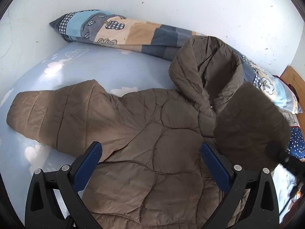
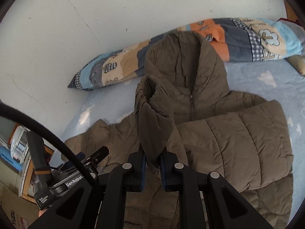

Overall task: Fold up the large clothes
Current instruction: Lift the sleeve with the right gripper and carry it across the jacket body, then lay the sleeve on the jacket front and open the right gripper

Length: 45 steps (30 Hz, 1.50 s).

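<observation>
A brown quilted hooded jacket [image 1: 156, 133] lies front-up on the light blue bed sheet [image 1: 95, 66]. Its one sleeve [image 1: 57, 112] stretches out flat to the left in the left wrist view. My left gripper [image 1: 151, 162] is open, hovering just above the jacket's chest with nothing between its fingers. My right gripper [image 2: 152, 164] is shut on the cuff end of the other sleeve [image 2: 152, 118] and holds it lifted over the jacket's front. That raised sleeve shows dark and blurred in the left wrist view [image 1: 251, 129]. The hood [image 2: 183, 63] rests against a rolled quilt.
A patchwork rolled quilt [image 1: 124, 32] lies along the white wall [image 1: 171, 3] at the far side of the bed. A wooden headboard [image 1: 293, 84] stands at the right. The left gripper's body and black cable [image 2: 57, 145] show in the right wrist view.
</observation>
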Tool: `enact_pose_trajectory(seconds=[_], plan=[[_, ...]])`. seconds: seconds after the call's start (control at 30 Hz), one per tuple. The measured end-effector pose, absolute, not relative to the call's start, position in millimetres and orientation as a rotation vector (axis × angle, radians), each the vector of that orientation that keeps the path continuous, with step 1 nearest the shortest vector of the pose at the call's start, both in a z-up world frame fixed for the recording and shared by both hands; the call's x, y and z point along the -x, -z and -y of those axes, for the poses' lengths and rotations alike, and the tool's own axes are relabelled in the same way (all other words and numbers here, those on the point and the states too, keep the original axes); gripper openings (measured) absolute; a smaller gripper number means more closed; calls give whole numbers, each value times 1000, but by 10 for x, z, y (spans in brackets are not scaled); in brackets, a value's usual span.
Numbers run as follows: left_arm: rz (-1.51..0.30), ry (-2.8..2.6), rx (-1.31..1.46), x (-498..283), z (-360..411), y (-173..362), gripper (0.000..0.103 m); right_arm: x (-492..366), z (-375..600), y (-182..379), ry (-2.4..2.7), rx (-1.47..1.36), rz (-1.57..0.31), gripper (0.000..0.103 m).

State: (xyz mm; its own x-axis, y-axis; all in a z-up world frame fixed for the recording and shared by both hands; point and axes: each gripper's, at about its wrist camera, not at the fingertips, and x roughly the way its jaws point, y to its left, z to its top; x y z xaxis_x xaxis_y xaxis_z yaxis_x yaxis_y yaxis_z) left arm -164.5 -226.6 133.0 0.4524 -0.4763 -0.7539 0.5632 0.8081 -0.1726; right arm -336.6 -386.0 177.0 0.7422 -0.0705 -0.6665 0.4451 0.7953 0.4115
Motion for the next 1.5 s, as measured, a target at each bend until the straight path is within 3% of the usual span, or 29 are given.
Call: enact_pose_trajectory(seconds=[0.17,0.27,0.37,0.4,0.83,0.9,1.07,1.27,1.5], plan=[[-908,583,-75,1536,2194,-1308,103,3242,3913,-1382,245,-667,-728,14],[-928,564,-46,1467,2130,-1285,103,3142,3866,-1262,187,-689,-756,20],[-940,565,-24,1418,2115,-1269,103,3111,3830,-1248,100,-717,-757,50],[-945,571,-15,1407,2109,-1265,103,3131,3834,-1277,86,-718,-749,53],[-1242,781,40,1432,2296,-972,102,4623,4973,-1789,471,-941,-498,53],[-1287,757,3,1473,2327,-871,93,4926,5135,-1763,543,-985,-500,53],[-1323,777,-53,1632,2416,-759,84,5693,5293,-1390,651,-1204,-472,53],[-1270,812,-139,1689,2671,-629,58,5631,5367,-934,582,-1354,-506,52],[-1130,827,-194,1655,2920,-650,50,5356,5423,-541,593,-1430,-539,52]])
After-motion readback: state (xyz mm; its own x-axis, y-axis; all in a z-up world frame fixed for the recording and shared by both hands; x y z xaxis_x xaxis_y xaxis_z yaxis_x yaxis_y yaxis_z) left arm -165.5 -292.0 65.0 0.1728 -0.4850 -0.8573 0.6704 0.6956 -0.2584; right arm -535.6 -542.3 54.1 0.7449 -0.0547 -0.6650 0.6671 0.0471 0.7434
